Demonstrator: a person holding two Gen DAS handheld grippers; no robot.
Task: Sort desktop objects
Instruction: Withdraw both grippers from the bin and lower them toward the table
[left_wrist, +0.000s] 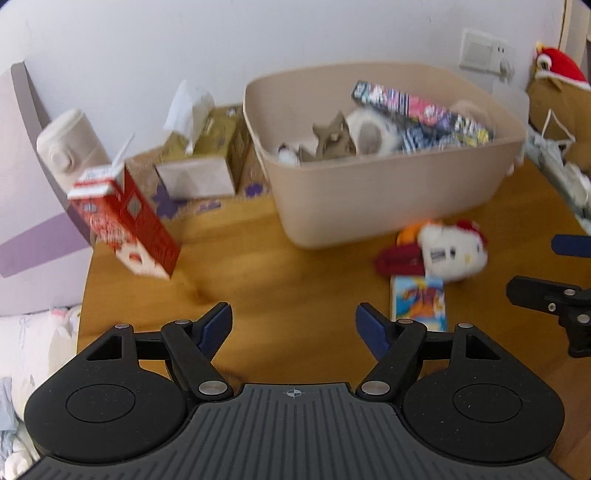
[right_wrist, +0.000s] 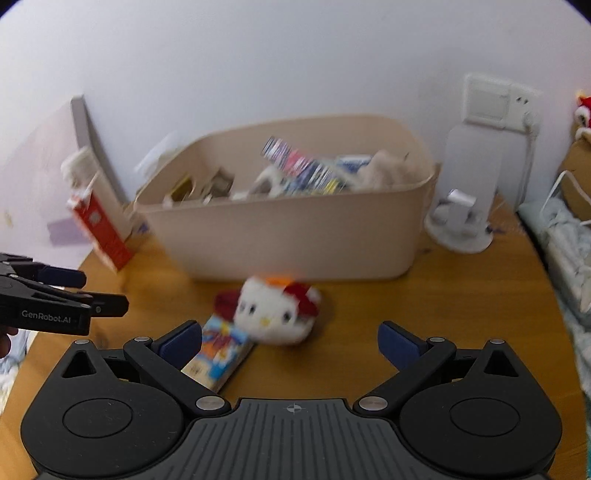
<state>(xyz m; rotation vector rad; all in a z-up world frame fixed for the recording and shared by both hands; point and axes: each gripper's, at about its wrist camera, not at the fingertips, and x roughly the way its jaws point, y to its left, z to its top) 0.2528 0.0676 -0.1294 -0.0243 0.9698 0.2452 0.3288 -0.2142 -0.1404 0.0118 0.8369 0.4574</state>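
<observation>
Beige bin (left_wrist: 369, 199), seemingly red-white carton (left_wrist: 125, 221)

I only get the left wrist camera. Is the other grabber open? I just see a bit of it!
Observer: Yes, the right gripper is open wide and grips nothing.
Operator: Which way is the plush looking?
Observer: Straight at the right gripper; its eyes and yellow nose show.
Operator: Anything hiding on the right of the tub?
Observer: A white stand sits just right of it.
</observation>
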